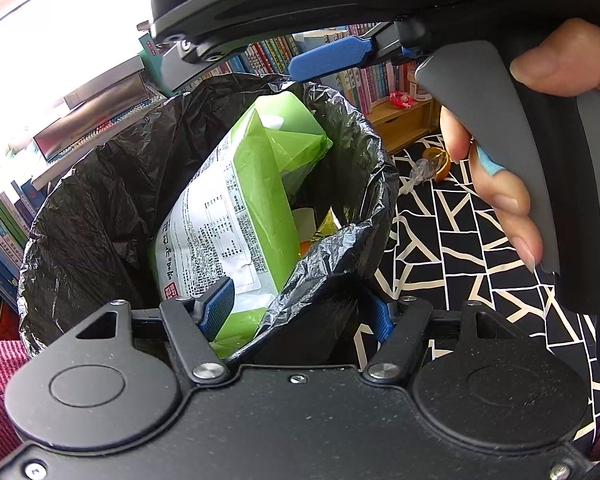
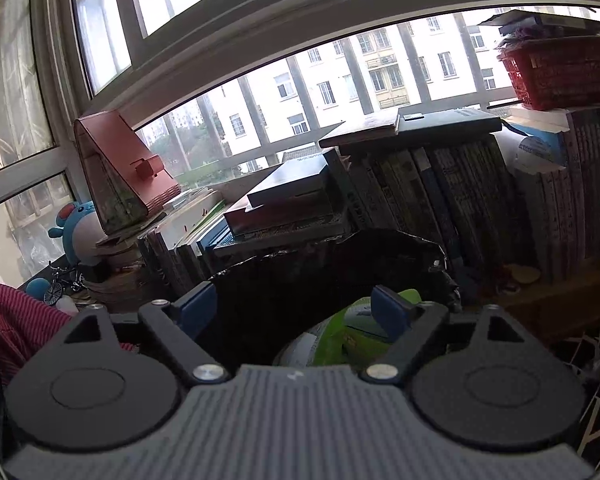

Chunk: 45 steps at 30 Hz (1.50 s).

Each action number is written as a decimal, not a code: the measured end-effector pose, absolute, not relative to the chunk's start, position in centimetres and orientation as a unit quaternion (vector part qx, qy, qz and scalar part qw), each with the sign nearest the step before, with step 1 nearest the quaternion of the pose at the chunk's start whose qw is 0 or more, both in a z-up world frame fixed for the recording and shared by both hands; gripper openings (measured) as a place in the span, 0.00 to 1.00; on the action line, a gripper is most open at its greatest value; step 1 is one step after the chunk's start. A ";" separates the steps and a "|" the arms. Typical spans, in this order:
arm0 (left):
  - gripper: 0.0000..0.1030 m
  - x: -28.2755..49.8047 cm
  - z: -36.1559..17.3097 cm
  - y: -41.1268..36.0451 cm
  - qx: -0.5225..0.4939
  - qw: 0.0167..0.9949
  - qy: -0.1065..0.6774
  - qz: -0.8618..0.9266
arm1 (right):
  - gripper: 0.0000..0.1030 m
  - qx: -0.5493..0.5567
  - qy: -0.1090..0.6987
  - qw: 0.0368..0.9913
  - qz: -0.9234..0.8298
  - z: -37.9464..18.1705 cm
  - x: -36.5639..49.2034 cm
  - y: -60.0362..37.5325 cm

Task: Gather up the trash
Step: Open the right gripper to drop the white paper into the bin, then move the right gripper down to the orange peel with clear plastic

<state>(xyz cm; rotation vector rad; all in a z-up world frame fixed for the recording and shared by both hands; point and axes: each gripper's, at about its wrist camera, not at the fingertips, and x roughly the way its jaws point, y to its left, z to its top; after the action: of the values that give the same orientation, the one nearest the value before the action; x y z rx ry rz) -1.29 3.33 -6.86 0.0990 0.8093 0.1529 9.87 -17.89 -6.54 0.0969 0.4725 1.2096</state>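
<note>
The green packet [image 1: 244, 200] stands tilted inside the bin lined with a black bag [image 1: 100, 200], its printed white face turned toward the left claw [image 1: 300, 312] and its top end rising above the bag's rim. The left claw straddles the near rim of the bin: one blue pad [image 1: 216, 308] sits inside, just beside the packet's lower end, the other pad [image 1: 382, 316] outside, and the bag's folded edge and the bin wall lie between them. The pads appear to clamp that rim, holding the bin.

Smaller yellow and orange scraps [image 1: 320, 232] lie deeper in the bin, beyond the packet. The bag's crumpled rim leaves open space to the left of the packet; on the right the packet nearly meets the liner.

Above the bin, the left view shows the right claw [image 1: 260, 60] from the side, a hand [image 1: 500, 184] on its grey grip. Its jaws stand wide apart with nothing between them.

The right view looks level over the bin: the packet's green top [image 2: 340, 332] shows just below the right claw [image 2: 296, 308], near its right pad [image 2: 390, 308], apart from it. Only this view shows the window [image 2: 340, 80], stacked books [image 2: 420, 188] and a red basket [image 2: 560, 72]. Only the left view shows the black-and-white patterned floor [image 1: 460, 248].
</note>
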 end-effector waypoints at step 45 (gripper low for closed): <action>0.66 -1.2 -6.9 3.4 0.048 0.915 0.394 0.075 | 1.00 0.077 0.337 0.921 0.180 -19.1 22.7 -24.8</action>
<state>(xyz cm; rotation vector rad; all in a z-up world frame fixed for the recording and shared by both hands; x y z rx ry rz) -1.16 3.44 -6.89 0.0980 0.8106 0.1539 22.75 -24.85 -19.10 0.1589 0.6924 0.3706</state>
